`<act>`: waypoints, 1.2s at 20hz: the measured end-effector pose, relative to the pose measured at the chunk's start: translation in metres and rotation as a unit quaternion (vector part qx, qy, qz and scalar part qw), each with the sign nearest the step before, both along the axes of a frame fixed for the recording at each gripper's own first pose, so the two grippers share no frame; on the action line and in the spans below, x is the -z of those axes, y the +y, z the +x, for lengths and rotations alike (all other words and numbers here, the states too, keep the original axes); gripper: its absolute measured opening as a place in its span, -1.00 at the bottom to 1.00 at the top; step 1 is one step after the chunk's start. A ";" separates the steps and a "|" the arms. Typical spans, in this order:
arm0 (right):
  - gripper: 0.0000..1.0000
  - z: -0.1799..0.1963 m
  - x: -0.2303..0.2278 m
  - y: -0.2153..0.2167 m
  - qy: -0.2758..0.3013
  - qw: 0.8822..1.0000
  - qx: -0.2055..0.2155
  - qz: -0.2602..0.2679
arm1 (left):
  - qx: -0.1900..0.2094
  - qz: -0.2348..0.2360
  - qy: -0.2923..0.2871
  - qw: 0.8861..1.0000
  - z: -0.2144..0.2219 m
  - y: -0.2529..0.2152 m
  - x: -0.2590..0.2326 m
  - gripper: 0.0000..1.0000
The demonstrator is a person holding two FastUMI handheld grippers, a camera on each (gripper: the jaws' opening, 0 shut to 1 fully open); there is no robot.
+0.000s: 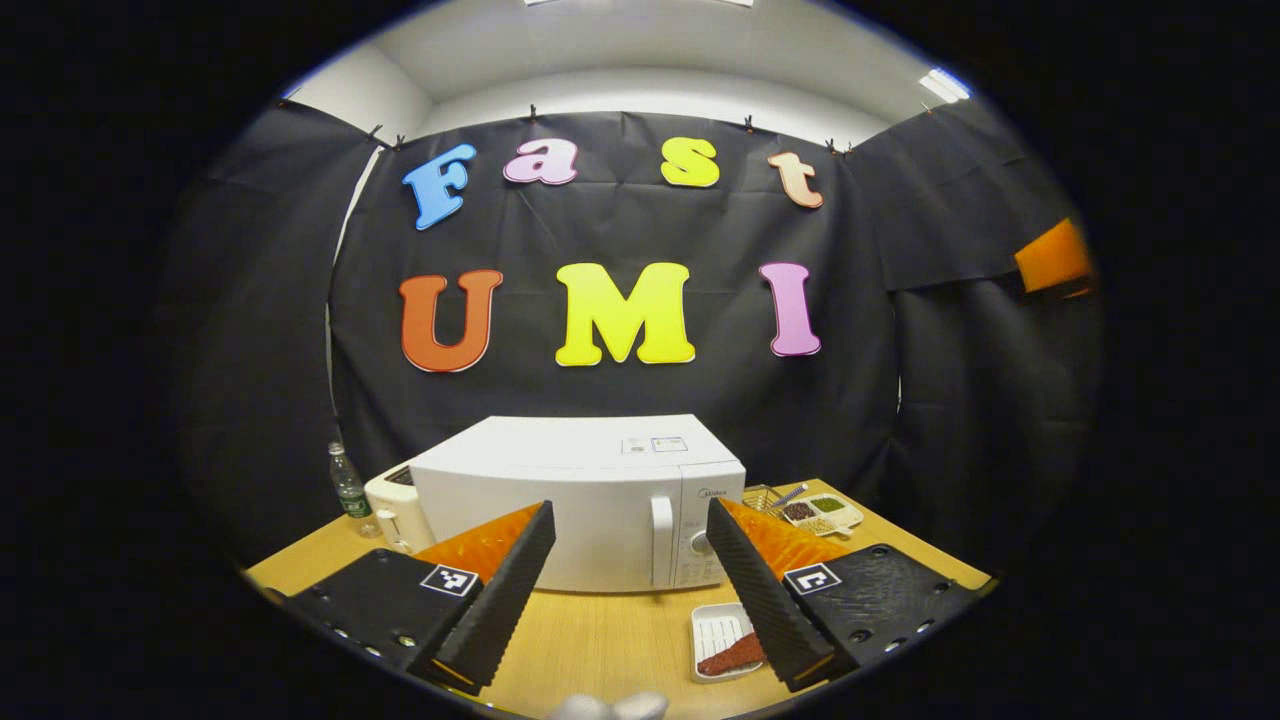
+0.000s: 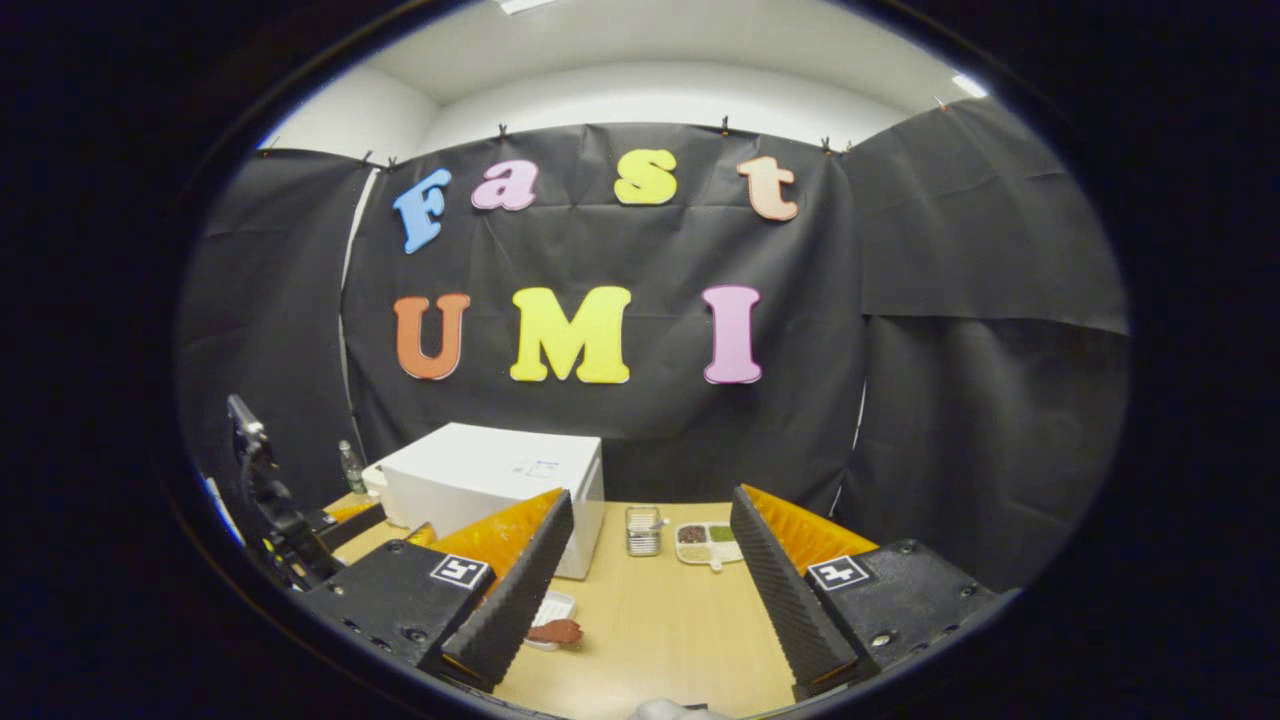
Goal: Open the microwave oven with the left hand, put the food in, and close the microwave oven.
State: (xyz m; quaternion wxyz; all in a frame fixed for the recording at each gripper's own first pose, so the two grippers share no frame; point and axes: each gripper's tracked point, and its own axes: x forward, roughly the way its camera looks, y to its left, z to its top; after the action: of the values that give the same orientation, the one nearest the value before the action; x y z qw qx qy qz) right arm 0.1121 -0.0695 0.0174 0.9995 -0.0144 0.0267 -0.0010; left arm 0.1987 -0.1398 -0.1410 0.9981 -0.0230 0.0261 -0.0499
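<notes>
Microwave (image 1: pixel 580 500) door closed; left gripper (image 1: pixel 628 590) level, fingers spread.

The food tray (image 2: pixel 551 609) sits half hidden behind the right gripper's finger (image 2: pixel 515 590) (compartment dish (image 2: pixel 708 541) contents too small to tell)

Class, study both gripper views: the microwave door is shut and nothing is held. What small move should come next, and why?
Probably ease the left gripper forward toward the door handle of the microwave. Its jaws stand open and short of the handle, the door is closed, and the food sits on its tray on the table.
</notes>
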 end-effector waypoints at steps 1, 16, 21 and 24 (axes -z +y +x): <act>1.00 0.005 0.002 -0.005 0.005 1.000 0.001 -0.001 | -0.001 -0.004 0.000 1.000 0.014 -0.005 0.011 0.90; 1.00 0.057 0.050 -0.061 0.077 0.997 0.007 -0.010 | -0.025 0.018 0.051 0.998 0.146 -0.042 0.110 0.76; 1.00 0.067 0.054 -0.060 0.083 0.997 -0.002 -0.004 | -0.022 0.037 0.057 0.997 0.150 -0.043 0.120 -0.64; 1.00 0.072 0.056 -0.058 0.085 0.996 -0.007 -0.002 | -0.024 0.027 0.061 0.998 0.148 -0.043 0.120 -0.62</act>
State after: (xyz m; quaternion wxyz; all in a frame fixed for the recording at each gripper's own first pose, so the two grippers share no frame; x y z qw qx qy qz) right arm 0.1843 -0.1275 -0.0391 0.9936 -0.0166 0.1113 0.0072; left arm 0.3468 -0.1829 -0.2607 0.9959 0.0000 0.0876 -0.0242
